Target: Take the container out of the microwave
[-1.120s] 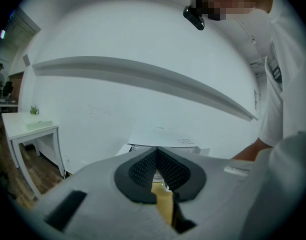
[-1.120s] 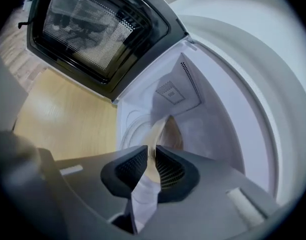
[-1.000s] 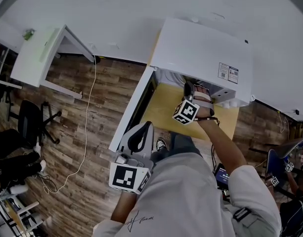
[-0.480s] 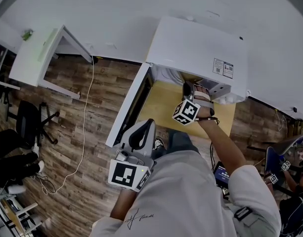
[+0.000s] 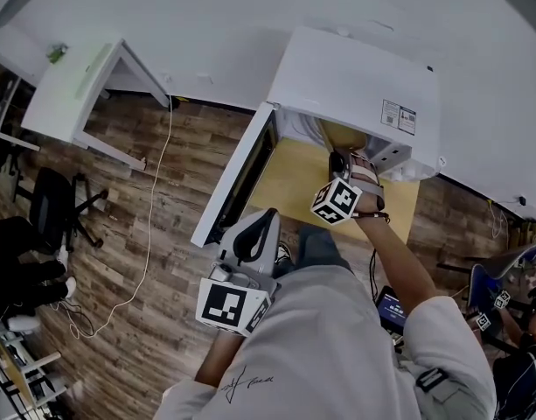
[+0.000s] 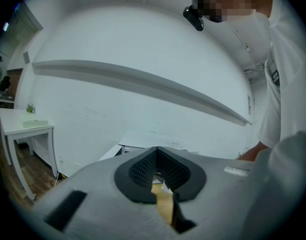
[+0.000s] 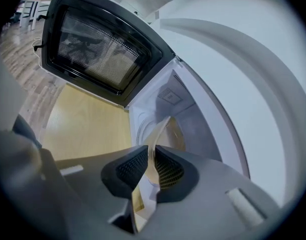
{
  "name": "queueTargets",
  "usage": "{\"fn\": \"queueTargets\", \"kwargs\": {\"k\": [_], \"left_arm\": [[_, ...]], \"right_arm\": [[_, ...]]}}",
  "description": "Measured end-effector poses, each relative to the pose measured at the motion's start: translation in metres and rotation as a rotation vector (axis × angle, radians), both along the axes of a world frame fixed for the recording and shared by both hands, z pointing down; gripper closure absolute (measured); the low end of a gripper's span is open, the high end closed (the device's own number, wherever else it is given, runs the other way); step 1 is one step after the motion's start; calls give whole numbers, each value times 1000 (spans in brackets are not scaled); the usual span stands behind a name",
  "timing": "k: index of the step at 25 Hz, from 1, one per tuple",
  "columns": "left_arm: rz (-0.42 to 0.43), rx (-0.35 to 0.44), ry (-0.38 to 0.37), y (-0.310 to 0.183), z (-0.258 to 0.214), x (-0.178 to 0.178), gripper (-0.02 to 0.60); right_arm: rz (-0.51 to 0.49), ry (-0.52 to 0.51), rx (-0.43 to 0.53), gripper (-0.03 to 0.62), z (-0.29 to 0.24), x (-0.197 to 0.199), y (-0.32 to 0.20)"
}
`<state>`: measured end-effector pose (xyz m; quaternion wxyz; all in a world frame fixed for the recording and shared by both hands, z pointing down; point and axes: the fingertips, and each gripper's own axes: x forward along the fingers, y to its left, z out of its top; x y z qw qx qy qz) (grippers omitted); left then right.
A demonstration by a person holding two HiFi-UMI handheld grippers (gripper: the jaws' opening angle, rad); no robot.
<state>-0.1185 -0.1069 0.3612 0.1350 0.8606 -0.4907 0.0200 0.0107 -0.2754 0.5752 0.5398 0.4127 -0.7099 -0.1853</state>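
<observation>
The white microwave (image 5: 355, 86) stands on a wooden table (image 5: 289, 182) with its door (image 5: 237, 178) swung open to the left. In the right gripper view a clear container (image 7: 162, 127) sits in the cavity mouth (image 7: 192, 124), tilted, with its thin rim between the pads. My right gripper (image 7: 152, 156) is shut on that rim, and the head view shows it (image 5: 339, 157) at the opening under the microwave's top edge. My left gripper (image 5: 263, 219) hangs off the table's front edge, beside the door. Its jaws (image 6: 156, 151) meet at the tips with nothing in them.
The dark-windowed door (image 7: 98, 49) stands close on the left of the right gripper. A white desk (image 5: 75, 94) is at the far left, an office chair (image 5: 53, 213) below it, and a cable (image 5: 154, 234) trails over the wooden floor. The white wall runs behind the microwave.
My right gripper has drawn back a little from the cavity towards me, still pinching the container rim. The left gripper has drifted slightly and stays shut.
</observation>
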Motion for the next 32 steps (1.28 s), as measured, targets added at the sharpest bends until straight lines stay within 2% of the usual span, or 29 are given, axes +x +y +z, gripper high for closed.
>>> {"fn": "queueTargets", "kwargs": {"k": [9, 19, 32], "left_arm": [[16, 11, -10, 14, -2, -4, 581], [28, 7, -7, 18, 2, -11, 581], [50, -8, 1, 16, 10, -10, 581]], "right_arm": [[37, -54, -8, 537, -13, 2, 22], [79, -191, -71, 537, -29, -7, 53], [125, -332, -91, 537, -56, -2, 84]]}}
